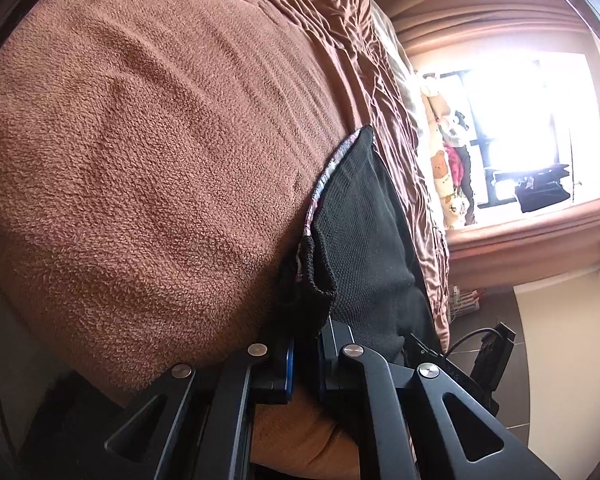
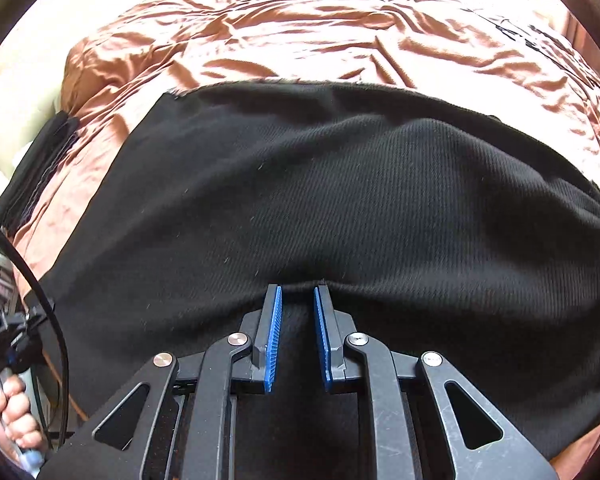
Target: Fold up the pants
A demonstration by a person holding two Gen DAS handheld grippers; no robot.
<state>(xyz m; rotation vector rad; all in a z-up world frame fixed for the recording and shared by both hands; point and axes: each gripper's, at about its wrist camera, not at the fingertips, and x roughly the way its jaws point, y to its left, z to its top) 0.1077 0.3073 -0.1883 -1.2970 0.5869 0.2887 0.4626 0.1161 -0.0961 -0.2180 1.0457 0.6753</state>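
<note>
Pinching black pants [image 1: 364,240] edge, the left claw [image 1: 304,336] is nearly closed; the right claw [image 2: 297,292], slightly open toward twelve o'clock, is empty; tension should be kept even.

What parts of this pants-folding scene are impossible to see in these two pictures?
- Left wrist view: the left gripper fingertips are buried in the black pants, so its grip is unclear.
- Left wrist view: the brown fleece blanket hides most of the pants.
- Right wrist view: the pants' lower part is cut off by the frame edge and covered by the right gripper.
- Window: overexposed by glare.
</note>
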